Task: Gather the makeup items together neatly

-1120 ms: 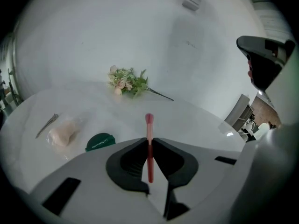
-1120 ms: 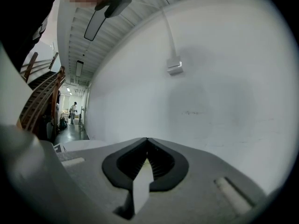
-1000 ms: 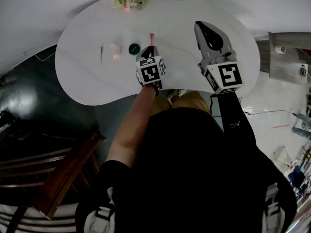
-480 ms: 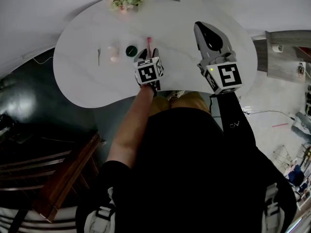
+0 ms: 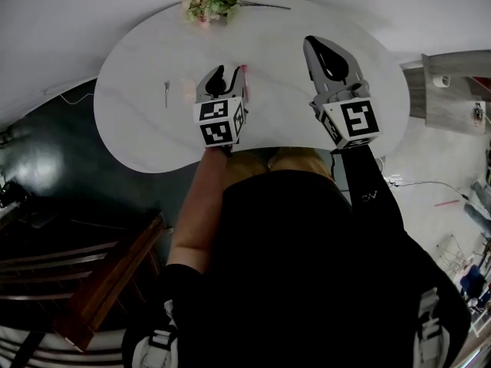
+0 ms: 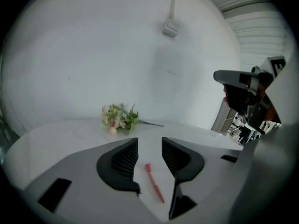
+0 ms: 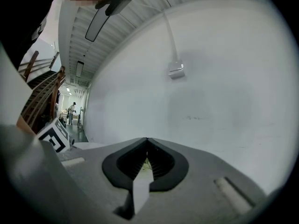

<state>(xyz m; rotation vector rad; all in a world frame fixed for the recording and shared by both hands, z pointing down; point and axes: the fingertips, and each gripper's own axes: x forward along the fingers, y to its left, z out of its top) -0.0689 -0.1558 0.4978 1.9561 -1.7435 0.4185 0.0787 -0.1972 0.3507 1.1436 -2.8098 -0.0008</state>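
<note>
Your left gripper (image 6: 149, 146): ribbed black pads apart, having just been opening, nothing clamped. In the gap btwn them you see the slim pink makeup pen (image 6: 154, 183) lying flat on the white kidney-shaped table (image 6: 56, 139), clear of both pads, its thicker end farthest from you. Your right gripper (image 7: 147, 139): jaws together, tips meeting, nothing btwn them; it hangs over the table's right part, well apart from the pen. In the head view the pen shows just beside the left gripper's right edge; further left lie a small pale pink item (image 5: 188, 90) & a thin grey metal tool (image 5: 166, 92), near each other, not touching; a small bunch of pale flowers w/ green leaves (image 5: 207, 4) lies at the table's far edge.
</note>
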